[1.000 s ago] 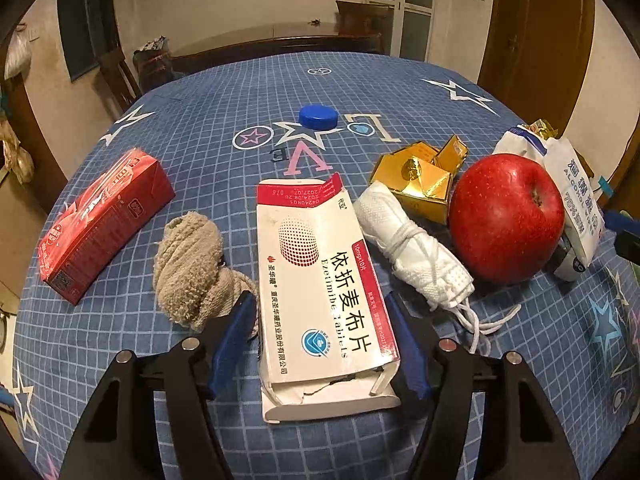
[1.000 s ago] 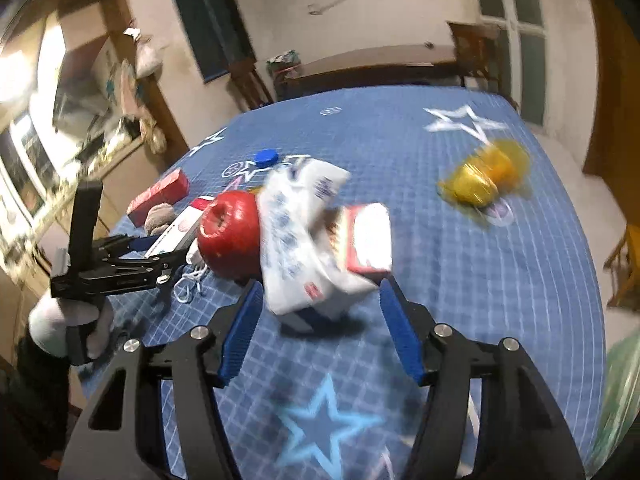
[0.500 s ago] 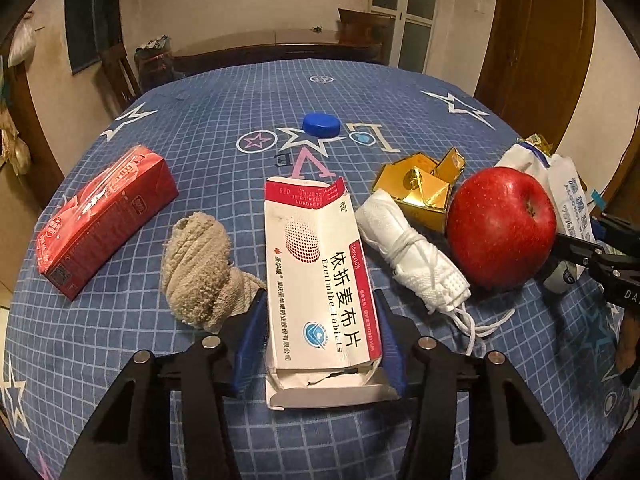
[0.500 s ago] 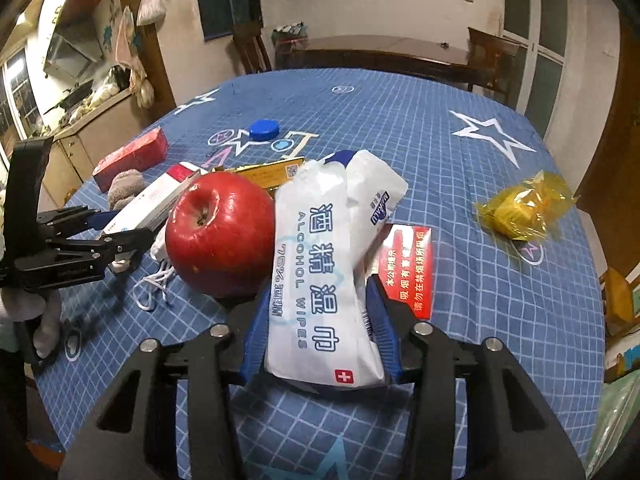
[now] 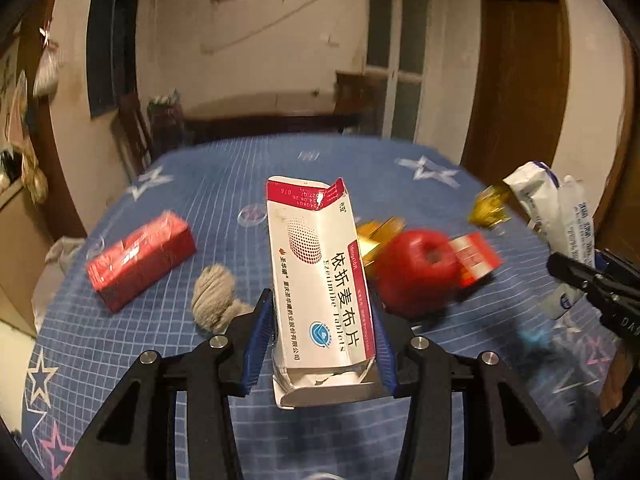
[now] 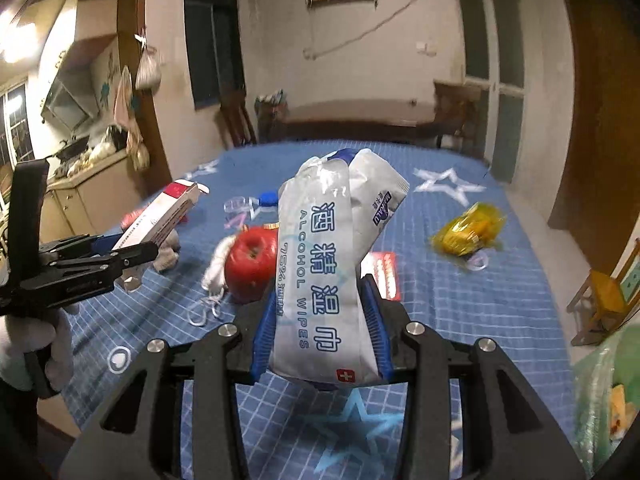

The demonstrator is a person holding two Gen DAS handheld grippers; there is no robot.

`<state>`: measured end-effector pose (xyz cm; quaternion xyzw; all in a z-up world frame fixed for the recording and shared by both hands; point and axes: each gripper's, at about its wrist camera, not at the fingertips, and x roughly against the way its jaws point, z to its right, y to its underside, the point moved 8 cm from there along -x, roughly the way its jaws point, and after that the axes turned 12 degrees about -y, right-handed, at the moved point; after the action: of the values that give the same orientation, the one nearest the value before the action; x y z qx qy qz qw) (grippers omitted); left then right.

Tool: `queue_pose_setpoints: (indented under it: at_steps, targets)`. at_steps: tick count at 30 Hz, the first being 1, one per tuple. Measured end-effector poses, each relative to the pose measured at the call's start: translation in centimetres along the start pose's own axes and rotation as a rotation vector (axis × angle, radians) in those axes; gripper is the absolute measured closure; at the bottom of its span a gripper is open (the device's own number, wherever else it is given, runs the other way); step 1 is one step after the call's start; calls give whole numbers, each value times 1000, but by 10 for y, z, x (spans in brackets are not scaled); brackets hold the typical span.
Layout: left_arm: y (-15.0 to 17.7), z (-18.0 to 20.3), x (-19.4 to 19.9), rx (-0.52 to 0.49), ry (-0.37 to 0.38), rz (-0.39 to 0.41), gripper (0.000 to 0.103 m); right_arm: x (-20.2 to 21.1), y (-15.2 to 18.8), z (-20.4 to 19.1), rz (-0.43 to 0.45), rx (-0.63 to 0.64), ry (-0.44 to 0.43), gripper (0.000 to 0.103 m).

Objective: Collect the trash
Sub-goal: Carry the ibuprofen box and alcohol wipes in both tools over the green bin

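Both packs are now rising off the checked tablecloth [image 5: 224, 184]. Left view: my left gripper [image 5: 320, 344] is clamping the torn cardboard tablet box [image 5: 320, 276]. Right view: my right gripper [image 6: 322, 332] is squeezing the glossy, crinkled wipes pack [image 6: 324, 280], apple [image 6: 252, 264] sitting ahead-left.

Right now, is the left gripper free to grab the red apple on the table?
Probably not. The left gripper has its jaws shut on the white and red tablet box, lifted above the blue star-print tablecloth. The round red apple lies unobstructed just right of it.
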<state>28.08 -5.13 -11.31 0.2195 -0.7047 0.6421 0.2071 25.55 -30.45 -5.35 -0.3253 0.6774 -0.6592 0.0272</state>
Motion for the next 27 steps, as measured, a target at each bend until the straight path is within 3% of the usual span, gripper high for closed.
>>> queue_pose_setpoints:
  at_steps: [11, 27]
  targets:
    - [-28, 66, 80, -8, 77, 181, 55, 66, -16, -17, 143, 58, 98, 64]
    - [-44, 186, 121, -87, 254, 241, 55, 134, -15, 28, 200, 19, 245, 64]
